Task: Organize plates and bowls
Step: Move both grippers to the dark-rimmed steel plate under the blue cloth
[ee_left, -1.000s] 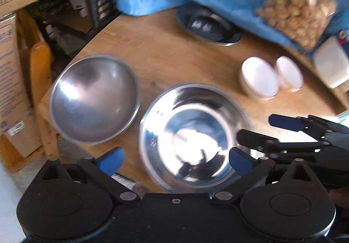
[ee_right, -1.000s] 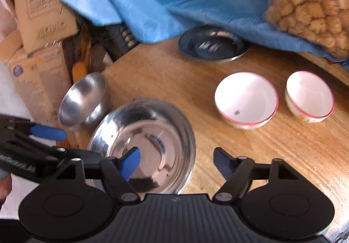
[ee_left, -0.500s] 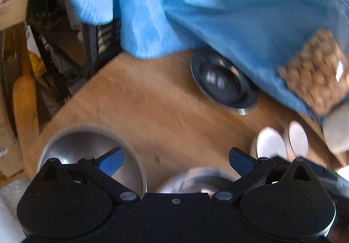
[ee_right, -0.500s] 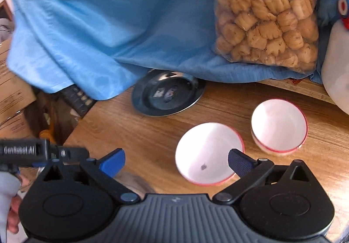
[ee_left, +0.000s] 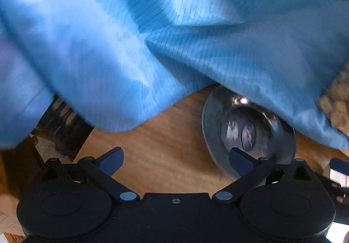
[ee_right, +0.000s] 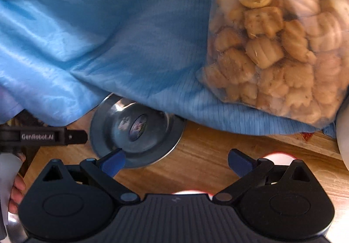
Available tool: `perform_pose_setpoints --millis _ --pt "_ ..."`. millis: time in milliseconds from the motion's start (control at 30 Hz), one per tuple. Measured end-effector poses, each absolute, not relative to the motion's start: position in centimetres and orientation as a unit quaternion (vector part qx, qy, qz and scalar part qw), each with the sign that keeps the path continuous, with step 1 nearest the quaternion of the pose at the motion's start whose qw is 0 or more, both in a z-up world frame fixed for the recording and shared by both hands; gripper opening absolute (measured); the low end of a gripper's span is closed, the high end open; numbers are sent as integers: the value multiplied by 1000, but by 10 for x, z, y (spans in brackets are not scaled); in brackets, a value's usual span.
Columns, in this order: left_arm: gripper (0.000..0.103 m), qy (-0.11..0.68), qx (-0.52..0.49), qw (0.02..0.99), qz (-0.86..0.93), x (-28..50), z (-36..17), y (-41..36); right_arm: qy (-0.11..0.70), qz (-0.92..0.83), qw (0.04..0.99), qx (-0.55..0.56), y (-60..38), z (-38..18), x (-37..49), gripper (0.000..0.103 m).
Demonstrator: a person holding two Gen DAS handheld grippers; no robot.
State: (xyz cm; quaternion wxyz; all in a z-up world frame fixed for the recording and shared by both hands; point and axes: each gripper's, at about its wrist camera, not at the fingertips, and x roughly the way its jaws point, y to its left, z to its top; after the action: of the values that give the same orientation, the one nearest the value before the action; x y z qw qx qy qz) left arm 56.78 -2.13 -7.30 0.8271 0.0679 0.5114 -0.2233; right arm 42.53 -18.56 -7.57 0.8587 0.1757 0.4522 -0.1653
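Note:
A shiny steel plate (ee_left: pixel 248 133) lies on the wooden table (ee_left: pixel 165 144), its far edge tucked under blue cloth. It also shows in the right wrist view (ee_right: pixel 135 129). My left gripper (ee_left: pixel 175 161) is open and empty, its right finger over the plate's near rim. My right gripper (ee_right: pixel 176 161) is open and empty, its left finger over the plate's near rim. A white bowl with a red rim (ee_right: pixel 279 155) peeks out behind the right gripper's right finger. The steel bowls are out of view.
Blue cloth (ee_left: pixel 152 35) hangs low over the back of the table. A clear bag of biscuits (ee_right: pixel 279 42) rests on the cloth at the right. The left gripper's body (ee_right: pixel 43 136) shows at the left of the right wrist view. The table's left edge (ee_left: pixel 87 140) drops to dark clutter.
Both grippers have moved forward toward the steel plate and cloth. The two steel bowls have dropped out of view. The white bowls are now mostly hidden under the right gripper.

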Motion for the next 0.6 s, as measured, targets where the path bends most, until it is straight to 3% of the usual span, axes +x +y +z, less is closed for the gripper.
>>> perform_pose_setpoints --millis 267,433,533,600 --pt "102 521 84 818 -228 584 -88 -42 471 -195 841 179 -183 -89 444 102" --pt "101 522 77 817 -231 587 -92 -47 482 -197 835 177 -183 -97 452 91" --pt "97 521 76 817 -235 589 -94 -50 482 -195 834 187 -186 -101 455 86" --pt "88 520 70 817 -240 590 -93 -50 480 -190 834 196 -188 -103 455 84"
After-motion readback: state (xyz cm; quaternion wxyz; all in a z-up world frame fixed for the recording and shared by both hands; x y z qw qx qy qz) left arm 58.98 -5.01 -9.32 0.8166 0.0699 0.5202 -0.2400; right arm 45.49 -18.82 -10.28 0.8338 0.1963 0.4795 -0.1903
